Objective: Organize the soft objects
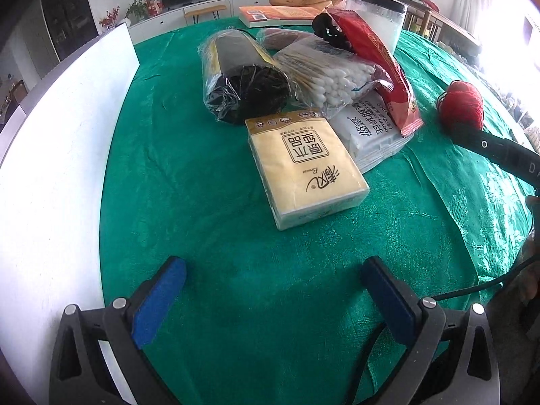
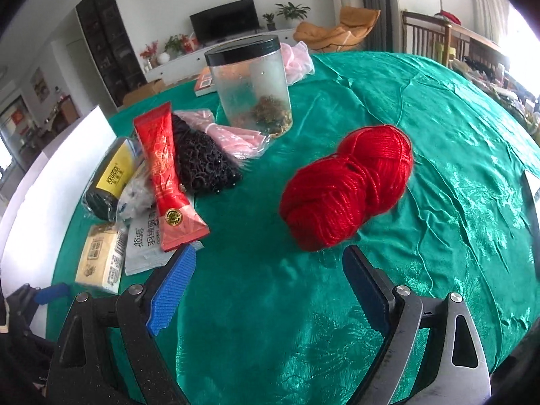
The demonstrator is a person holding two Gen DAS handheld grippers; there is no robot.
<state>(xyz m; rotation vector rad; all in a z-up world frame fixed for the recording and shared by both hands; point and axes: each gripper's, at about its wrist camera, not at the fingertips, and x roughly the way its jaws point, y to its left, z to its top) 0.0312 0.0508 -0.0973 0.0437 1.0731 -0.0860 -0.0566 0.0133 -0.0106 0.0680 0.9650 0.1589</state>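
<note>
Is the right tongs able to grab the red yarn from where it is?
Probably yes. The right tongs are open, and the yarn lies just ahead on the green cloth, apart from the pile, with only bare cloth between.

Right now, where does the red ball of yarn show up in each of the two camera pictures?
Left wrist view: yarn at the far right edge, beyond the pile, partly behind a dark handle.
Right wrist view: yarn near the middle, just ahead of the open right gripper.
Shared landmark: the red packet lying on the pile.
</note>
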